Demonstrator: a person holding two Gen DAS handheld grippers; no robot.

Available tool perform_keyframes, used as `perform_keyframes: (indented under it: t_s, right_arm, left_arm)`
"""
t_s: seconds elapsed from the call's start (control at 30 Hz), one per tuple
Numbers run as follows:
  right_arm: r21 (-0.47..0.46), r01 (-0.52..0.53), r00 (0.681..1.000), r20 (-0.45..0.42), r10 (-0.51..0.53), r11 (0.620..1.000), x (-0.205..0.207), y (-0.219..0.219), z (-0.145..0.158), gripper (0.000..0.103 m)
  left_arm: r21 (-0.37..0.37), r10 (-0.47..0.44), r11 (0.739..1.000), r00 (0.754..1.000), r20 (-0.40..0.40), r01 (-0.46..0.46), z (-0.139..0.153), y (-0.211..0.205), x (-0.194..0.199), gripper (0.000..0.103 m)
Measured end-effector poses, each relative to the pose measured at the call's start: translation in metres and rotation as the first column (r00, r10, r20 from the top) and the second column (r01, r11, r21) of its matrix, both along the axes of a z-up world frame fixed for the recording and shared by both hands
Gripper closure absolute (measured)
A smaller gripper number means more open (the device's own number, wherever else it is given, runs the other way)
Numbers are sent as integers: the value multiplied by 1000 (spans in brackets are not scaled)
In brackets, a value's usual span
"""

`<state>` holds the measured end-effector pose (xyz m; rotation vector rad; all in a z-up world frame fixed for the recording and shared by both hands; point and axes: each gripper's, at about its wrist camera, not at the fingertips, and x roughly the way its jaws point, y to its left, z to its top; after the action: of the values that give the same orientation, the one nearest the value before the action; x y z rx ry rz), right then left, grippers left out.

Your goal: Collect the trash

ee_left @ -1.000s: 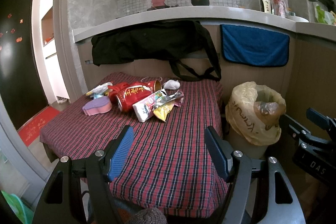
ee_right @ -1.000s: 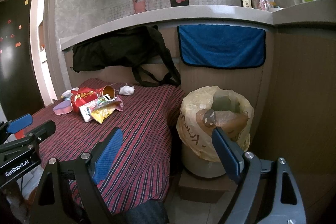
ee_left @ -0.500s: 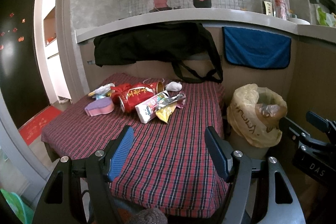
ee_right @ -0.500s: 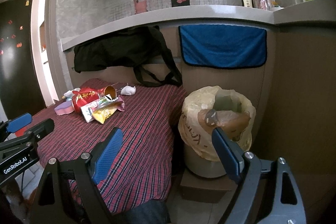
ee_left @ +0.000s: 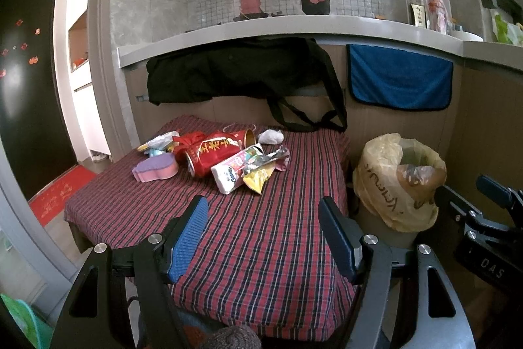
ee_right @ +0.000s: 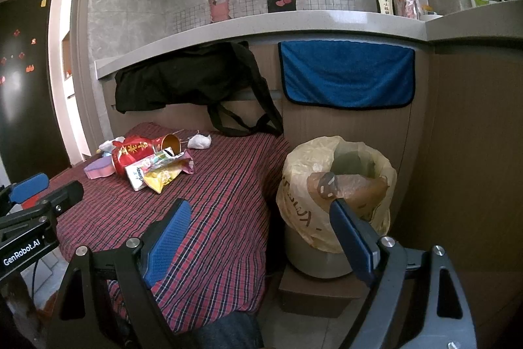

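A pile of trash lies at the far left of the plaid-covered table [ee_left: 261, 244]: a red can [ee_left: 212, 152], a white carton [ee_left: 233, 172], a yellow foil wrapper [ee_left: 258, 177], a purple sponge [ee_left: 155, 169] and a white crumpled tissue [ee_left: 271, 136]. The pile also shows in the right wrist view, with the red can [ee_right: 134, 154] at its middle. A bin lined with a yellow bag [ee_left: 397, 182] [ee_right: 336, 192] stands right of the table. My left gripper [ee_left: 263, 234] is open and empty above the table's near part. My right gripper [ee_right: 261, 237] is open and empty, in front of the bin.
A black bag [ee_left: 235, 71] and a blue towel [ee_left: 400, 80] hang from the counter behind the table. The bin stands on a low block [ee_right: 313, 290] beside a wooden wall panel. A dark door [ee_left: 26, 87] and a red mat [ee_left: 59, 195] are at the left.
Both grippers have drawn back slightly from the table and bin, so the scene looks a little farther away. Both stay open and empty. The trash has not moved.
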<state>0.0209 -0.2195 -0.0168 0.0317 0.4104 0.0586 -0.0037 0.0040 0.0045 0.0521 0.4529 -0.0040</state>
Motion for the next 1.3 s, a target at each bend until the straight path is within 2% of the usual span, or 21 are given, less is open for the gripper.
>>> perform_keyframes:
  t_s: [1.07, 1.3]
  right_arm:
    - [0, -4, 1000, -3, 4, 1000, 2, 0, 0, 18]
    - [-27, -50, 999, -7, 50, 998, 27, 10, 11, 18]
  left_arm:
    - [-11, 1, 1000, 1000, 3, -1, 8, 3, 3, 33]
    - [-56, 31, 998, 999, -34, -33, 26, 48, 42, 33]
